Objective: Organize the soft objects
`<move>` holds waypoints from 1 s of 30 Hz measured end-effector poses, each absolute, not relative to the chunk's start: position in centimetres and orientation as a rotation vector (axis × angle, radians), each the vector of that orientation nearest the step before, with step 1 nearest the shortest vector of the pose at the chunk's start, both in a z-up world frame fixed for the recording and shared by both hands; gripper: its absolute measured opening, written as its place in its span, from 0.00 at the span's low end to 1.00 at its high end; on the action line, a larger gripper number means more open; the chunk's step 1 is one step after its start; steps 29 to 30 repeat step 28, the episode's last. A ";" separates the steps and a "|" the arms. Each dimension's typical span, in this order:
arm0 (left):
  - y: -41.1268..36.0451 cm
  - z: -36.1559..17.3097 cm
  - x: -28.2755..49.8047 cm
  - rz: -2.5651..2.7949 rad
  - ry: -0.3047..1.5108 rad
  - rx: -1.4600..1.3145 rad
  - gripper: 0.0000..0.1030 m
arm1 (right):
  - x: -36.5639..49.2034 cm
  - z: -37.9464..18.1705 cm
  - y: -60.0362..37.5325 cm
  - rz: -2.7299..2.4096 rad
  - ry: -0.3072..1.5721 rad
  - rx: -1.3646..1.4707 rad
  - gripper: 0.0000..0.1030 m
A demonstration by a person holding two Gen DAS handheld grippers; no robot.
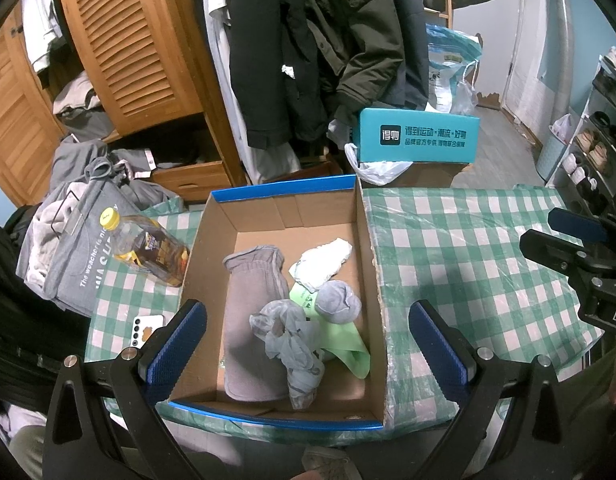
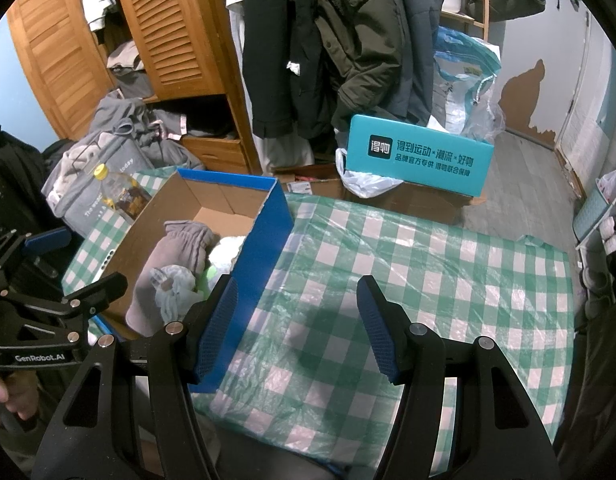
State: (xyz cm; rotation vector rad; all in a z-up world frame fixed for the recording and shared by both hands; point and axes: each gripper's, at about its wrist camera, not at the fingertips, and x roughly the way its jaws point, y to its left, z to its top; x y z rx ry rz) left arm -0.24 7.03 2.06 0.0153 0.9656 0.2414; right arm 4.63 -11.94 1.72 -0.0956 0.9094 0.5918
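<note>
Corrugated cardboard box (image 1: pixel 368 264) holds crumpled socks (image 1: pixel 292 344) — soft, bunched.

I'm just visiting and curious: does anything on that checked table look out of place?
Yes: a clear plastic drink bottle with a yellow cap lies tipped on its side against the cardboard box holding the soft items. Nothing looks spilled.

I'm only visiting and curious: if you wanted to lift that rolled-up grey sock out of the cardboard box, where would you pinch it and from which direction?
Probably straight down from above, pinching across the middle of the rolled grey sock. It sits as a rounded ball on top of the green cloth, so its sides are exposed. The box walls block a sideways approach. The left hand-held gripper, jaws open, is nearest.
</note>
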 end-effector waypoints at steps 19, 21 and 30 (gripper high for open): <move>6.5 2.3 -0.6 0.235 0.951 0.016 0.99 | 4.5 1.7 -11.8 0.591 0.909 -0.096 0.59; 6.4 2.3 -0.7 0.236 0.949 0.017 0.99 | 4.6 1.7 -11.9 0.590 0.910 -0.096 0.59; 6.6 2.3 -0.5 0.235 0.964 0.013 0.99 | 4.5 1.7 -11.8 0.591 0.910 -0.097 0.59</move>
